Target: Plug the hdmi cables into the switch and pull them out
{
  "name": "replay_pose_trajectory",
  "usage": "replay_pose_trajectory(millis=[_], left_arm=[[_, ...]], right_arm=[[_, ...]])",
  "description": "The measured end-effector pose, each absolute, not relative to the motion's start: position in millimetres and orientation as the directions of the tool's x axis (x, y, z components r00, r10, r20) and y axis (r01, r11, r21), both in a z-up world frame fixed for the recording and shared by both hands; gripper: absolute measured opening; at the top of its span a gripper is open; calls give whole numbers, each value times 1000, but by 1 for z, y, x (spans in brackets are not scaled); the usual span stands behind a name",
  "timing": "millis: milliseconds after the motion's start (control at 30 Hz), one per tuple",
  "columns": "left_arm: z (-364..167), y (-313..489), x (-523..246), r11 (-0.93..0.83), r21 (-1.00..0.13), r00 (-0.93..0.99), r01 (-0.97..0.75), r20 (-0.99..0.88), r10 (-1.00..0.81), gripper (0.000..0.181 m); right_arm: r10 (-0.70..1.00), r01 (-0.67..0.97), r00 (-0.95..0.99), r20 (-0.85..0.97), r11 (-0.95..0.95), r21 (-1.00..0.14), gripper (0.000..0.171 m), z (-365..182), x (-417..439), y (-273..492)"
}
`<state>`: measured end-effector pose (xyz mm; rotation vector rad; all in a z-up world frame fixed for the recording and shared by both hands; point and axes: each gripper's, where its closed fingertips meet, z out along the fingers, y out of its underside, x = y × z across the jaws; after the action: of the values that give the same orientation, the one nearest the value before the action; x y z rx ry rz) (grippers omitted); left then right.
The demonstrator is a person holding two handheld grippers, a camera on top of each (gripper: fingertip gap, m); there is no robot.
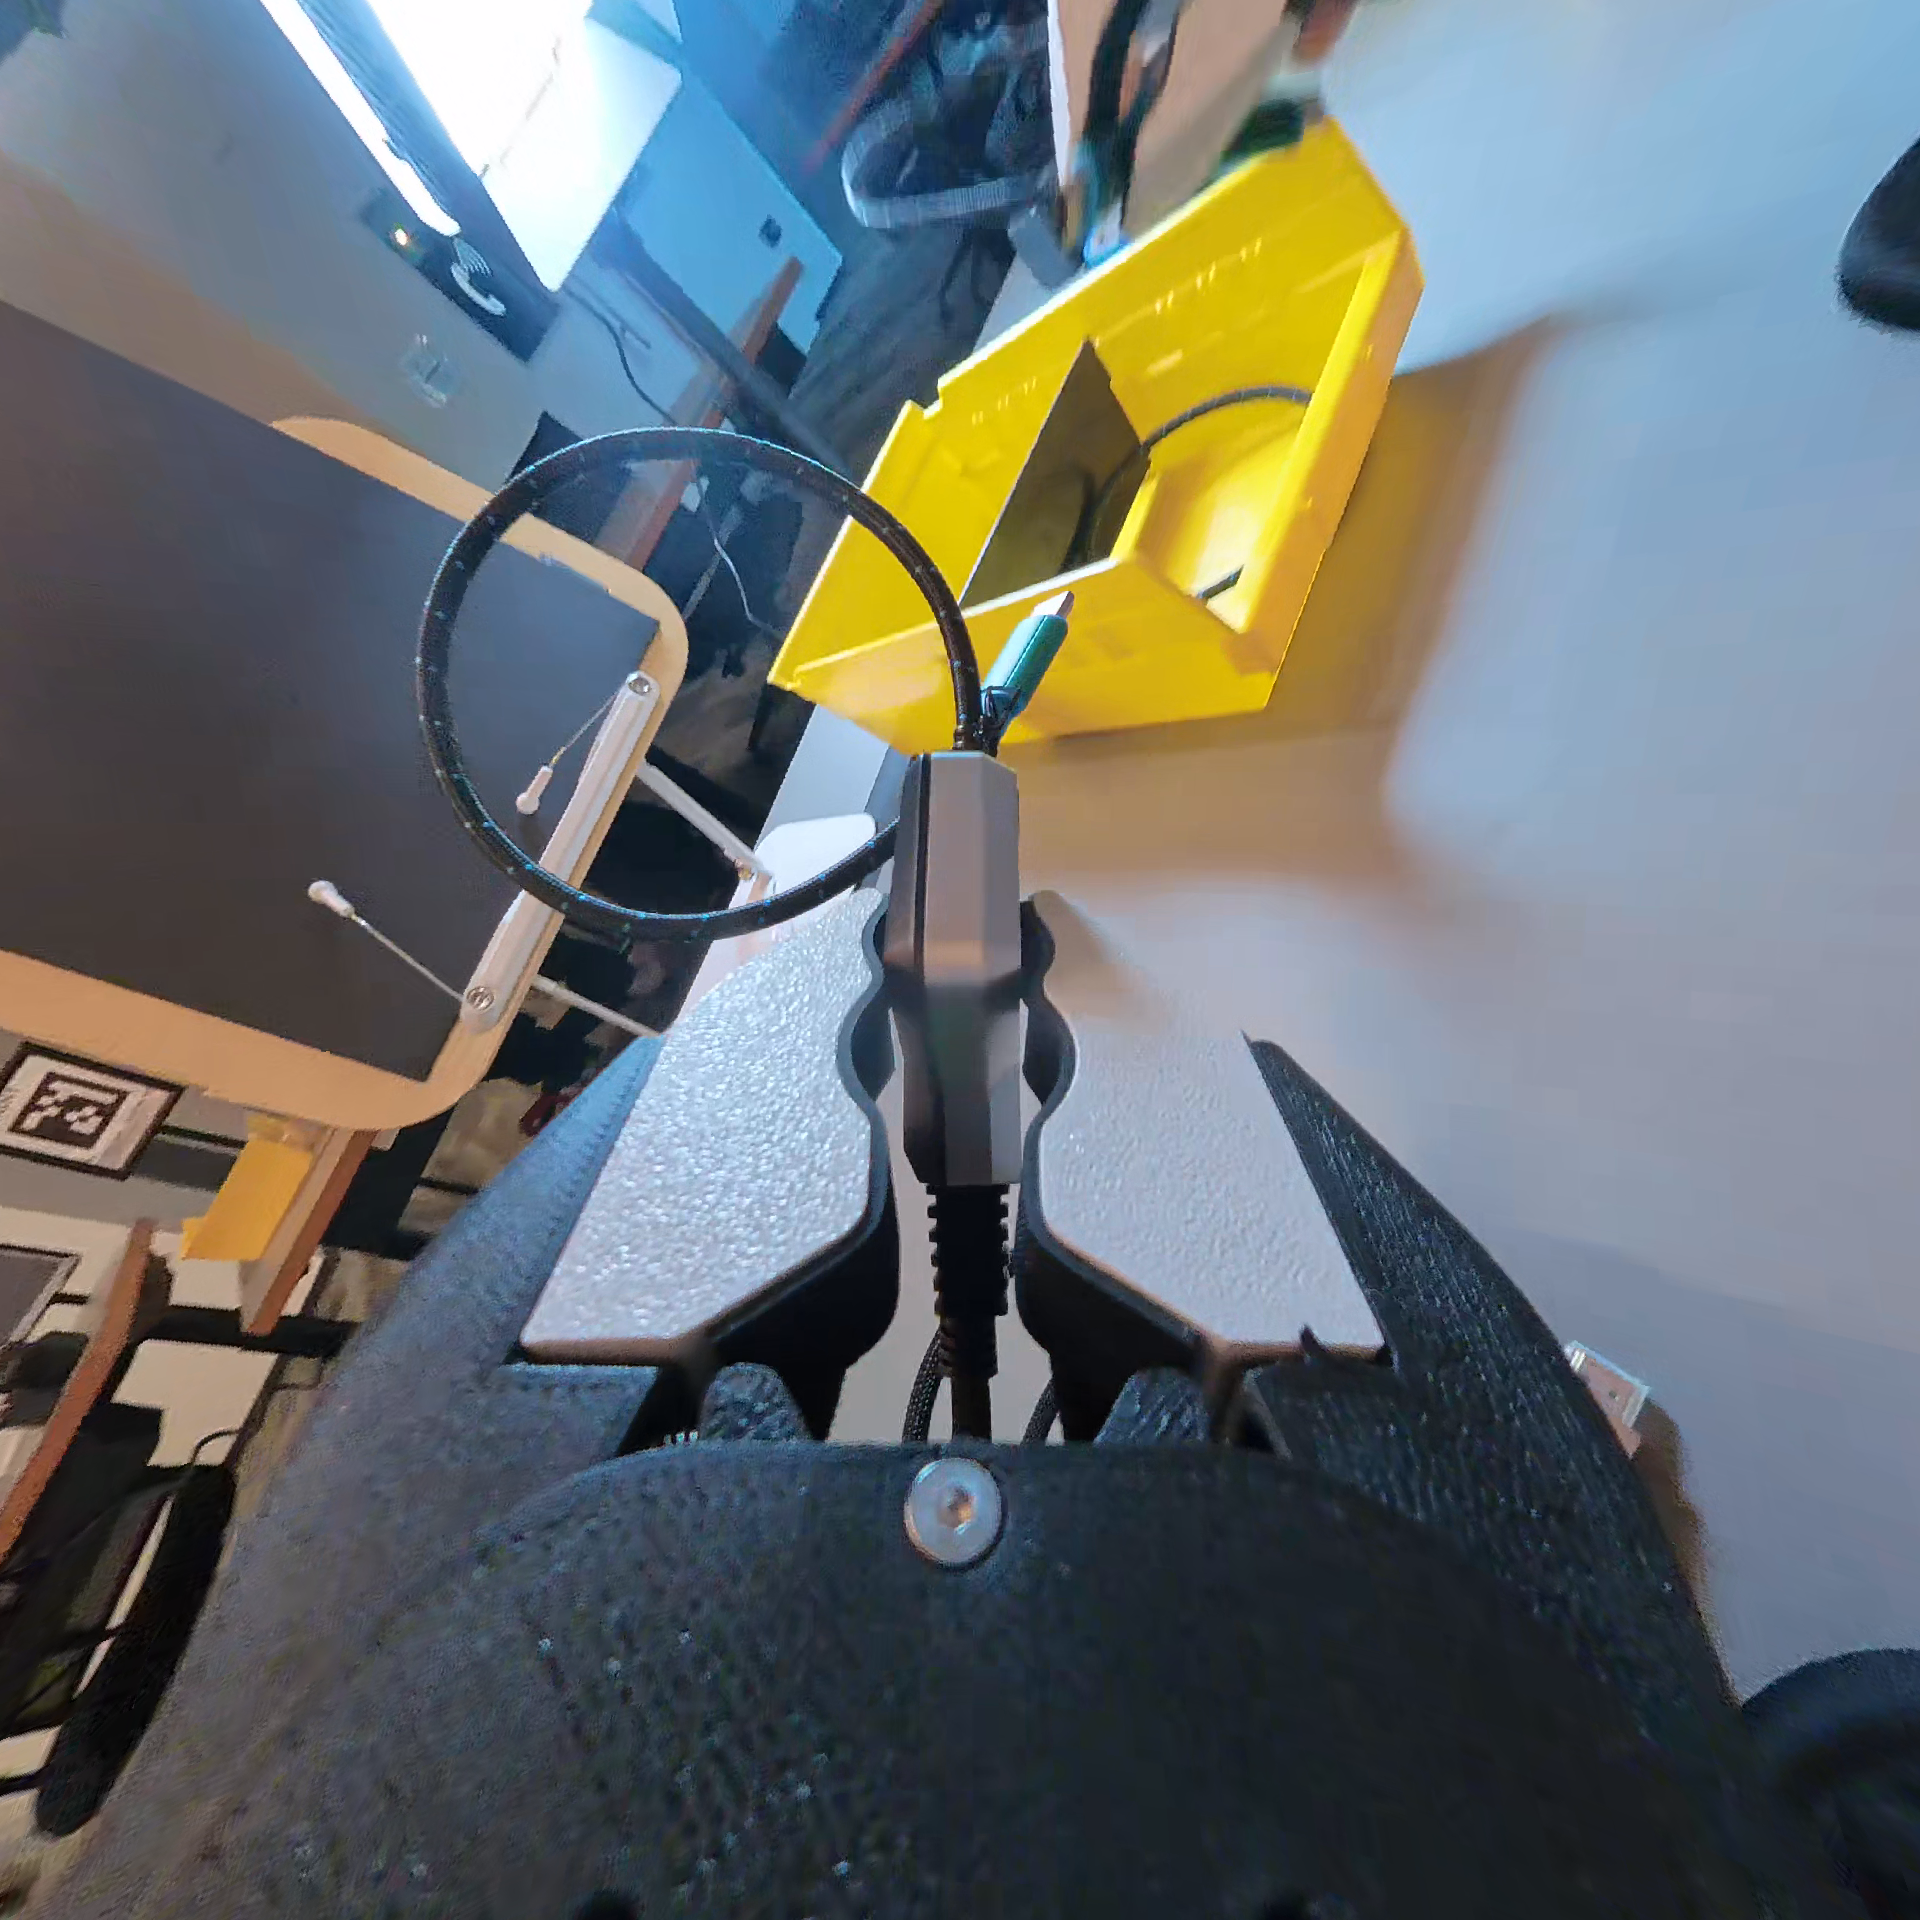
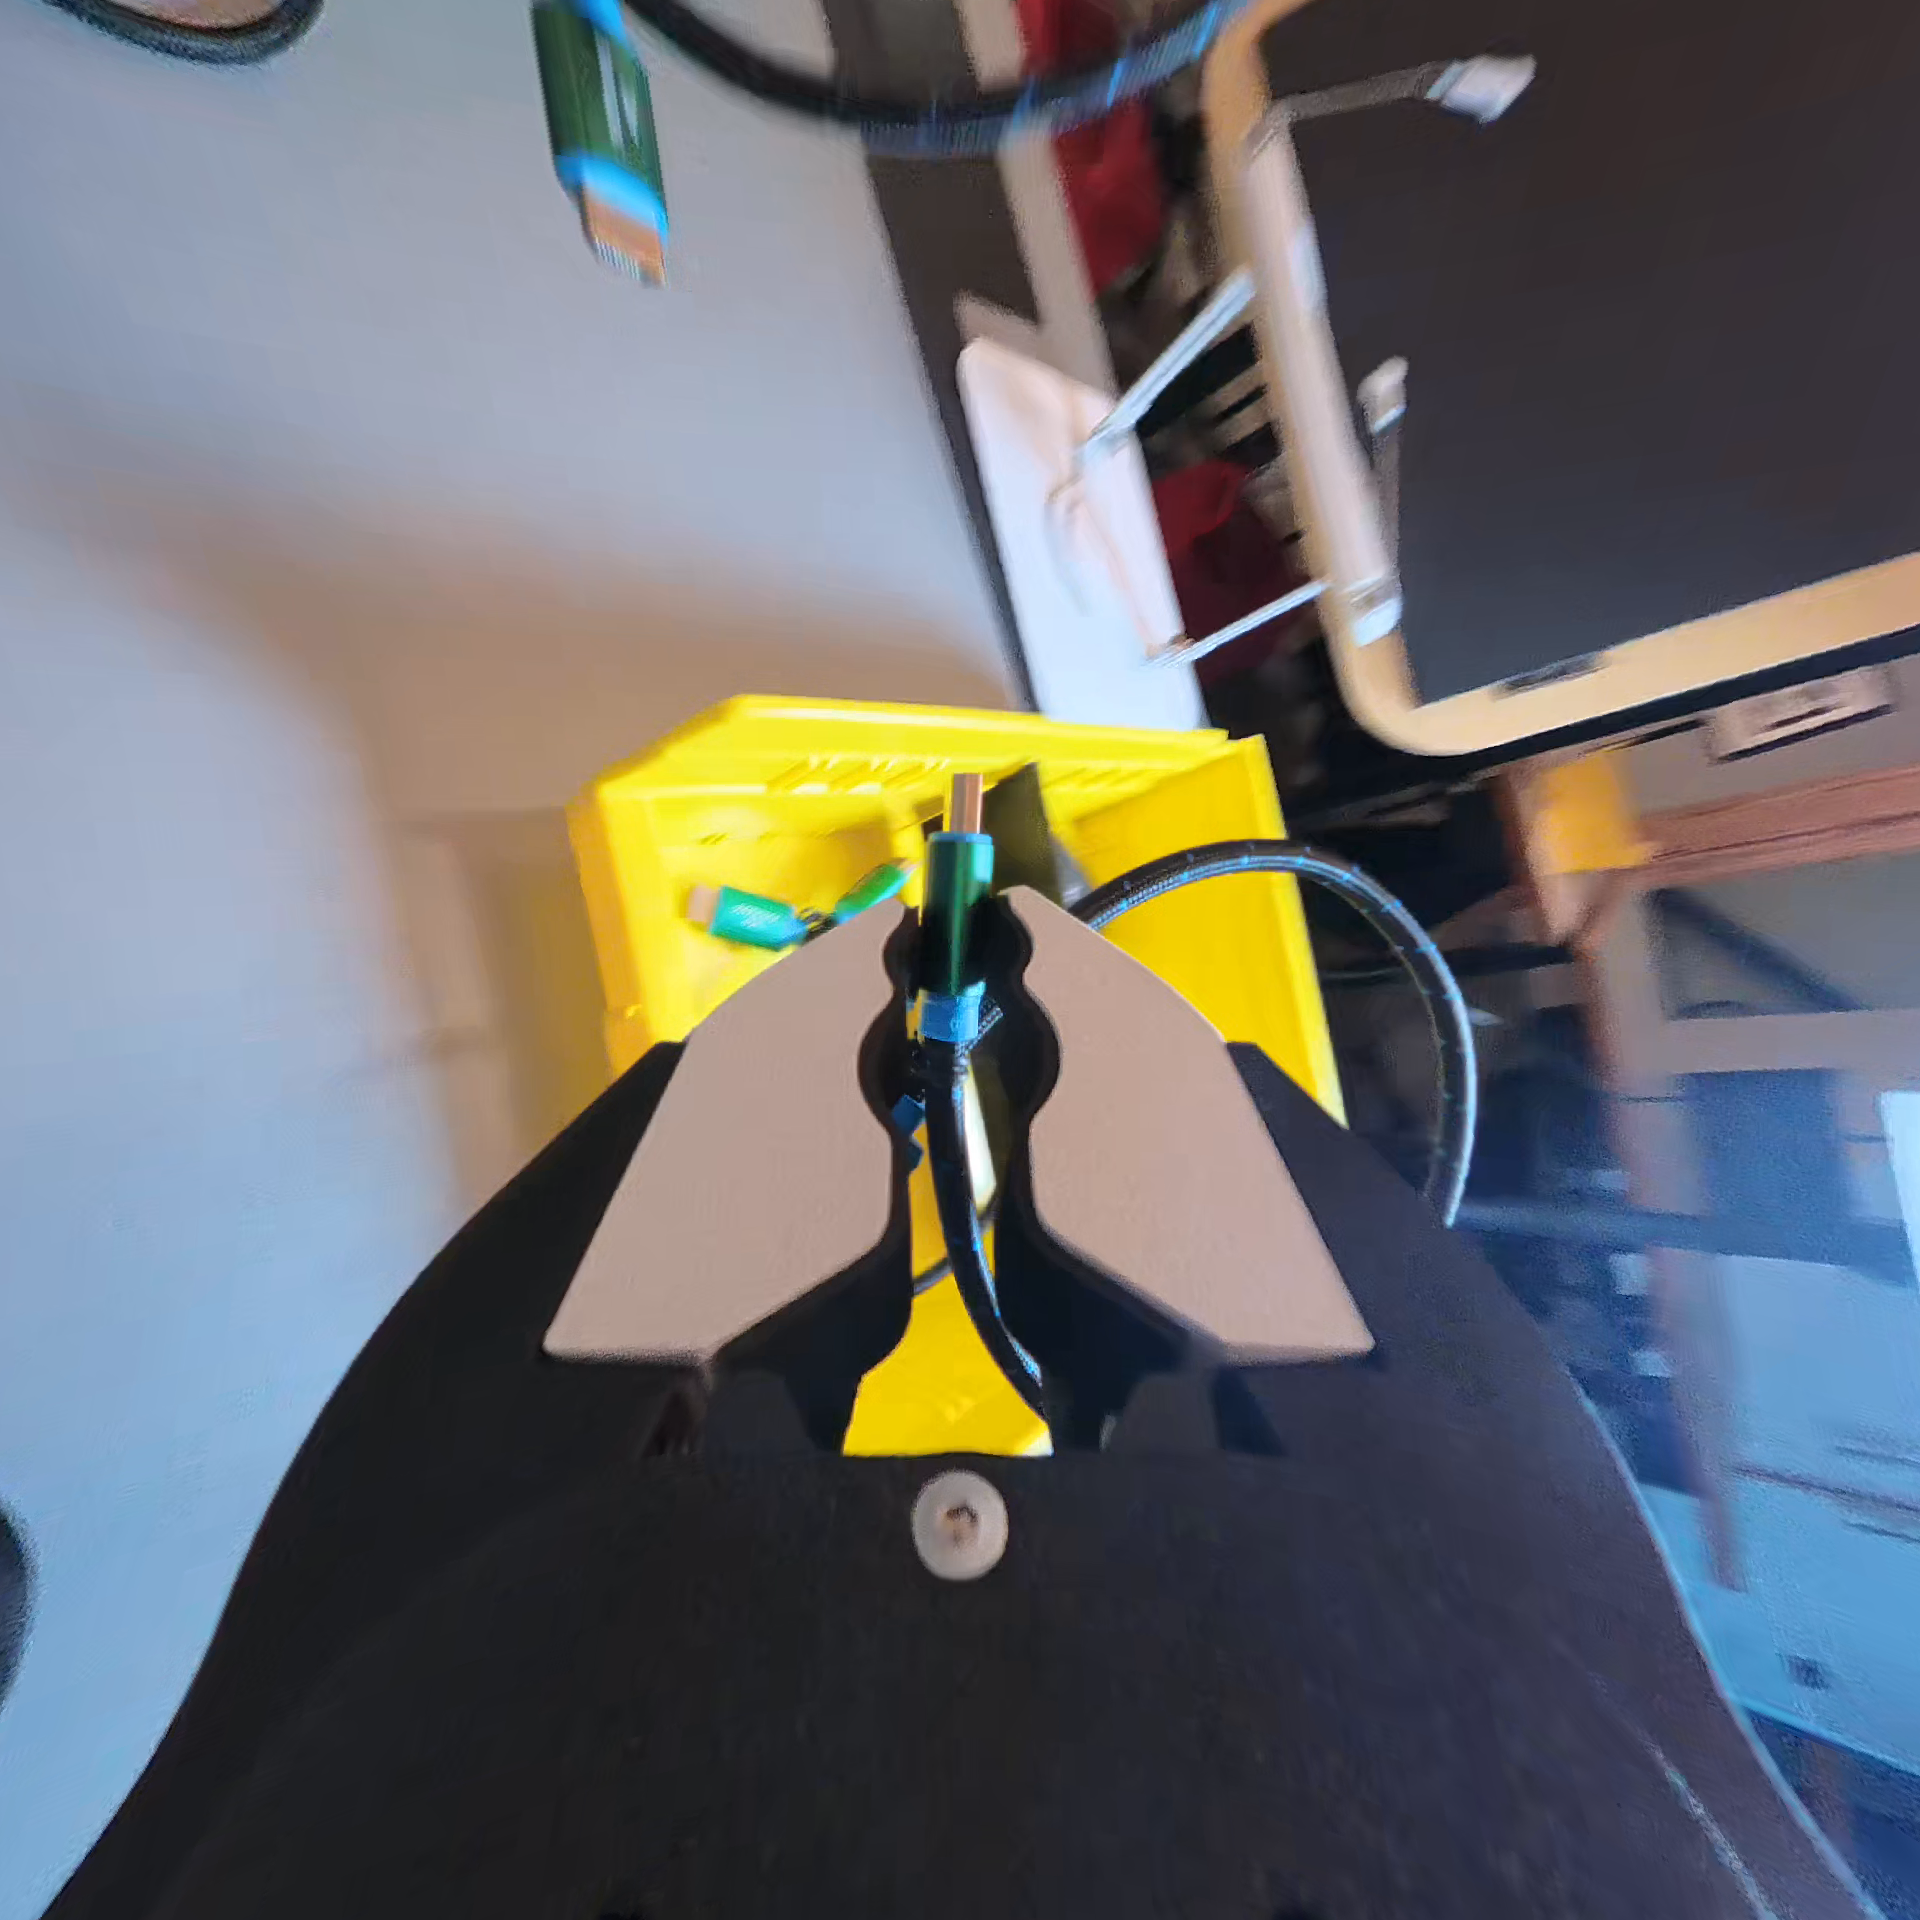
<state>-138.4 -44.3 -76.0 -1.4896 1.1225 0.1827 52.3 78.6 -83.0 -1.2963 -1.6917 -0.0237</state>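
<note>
In the left wrist view my left gripper (image 1: 956,920) is shut on the grey HDMI switch (image 1: 951,966), which stands lengthwise between the fingers above the table. A black braided cable (image 1: 447,623) loops left of it and ends in a green HDMI plug (image 1: 1023,660) just past the switch, pointing away toward the bin. In the right wrist view my right gripper (image 2: 958,909) is shut on another green HDMI plug (image 2: 956,914), its gold tip pointing at the bin. That plug's cable (image 2: 1439,997) arcs off to the right. A third green plug (image 2: 608,135) hangs blurred at the top left.
A yellow bin (image 1: 1299,343) lies on the pale table (image 1: 1507,935). In the right wrist view the bin (image 2: 1247,935) holds two more green plugs (image 2: 748,914). A dark panel with a light wooden rim (image 1: 260,675) stands past the table edge, with office clutter behind. Tip to tip, the grippers are about 25 cm apart.
</note>
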Motion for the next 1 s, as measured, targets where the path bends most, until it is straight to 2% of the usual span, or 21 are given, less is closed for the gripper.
replay_pose_trajectory(millis=[33,167,267,433,533,633,733,867,1000], left_arm=[[-75,-45,-136,173,-694,528,-699,-665,-529,22],[-78,-45,-132,180,-714,540,-676,-646,-539,22],[-83,-44,-130,178,-740,552,-648,-618,-560,22],[-89,-43,-126,177,-750,543,-638,-600,-587,22],[-91,-44,-119,184,-734,523,-654,-614,-591,22],[-95,-45,-112,191,-719,500,-668,-625,-600,22],[-99,-47,-104,203,-700,469,-685,-637,-612,21],[-106,-51,-93,226,-654,419,-722,-673,-610,21],[-114,-49,-88,231,-585,369,-777,-721,-586,21]], right_arm=[[777,769,23,629,388,-508,12,-95,52,86],[841,810,77,535,260,-526,13,-135,47,127],[843,804,115,526,232,-548,21,-149,46,139],[833,671,153,532,308,-675,23,-95,37,112],[813,581,76,577,434,-688,24,-58,22,67],[772,574,-76,632,552,-605,24,-54,0,22],[711,610,-213,670,632,-477,24,-78,-25,-5],[617,665,-330,714,689,-288,24,-120,-53,-13],[586,700,-375,718,687,-195,24,-146,-64,-8]])
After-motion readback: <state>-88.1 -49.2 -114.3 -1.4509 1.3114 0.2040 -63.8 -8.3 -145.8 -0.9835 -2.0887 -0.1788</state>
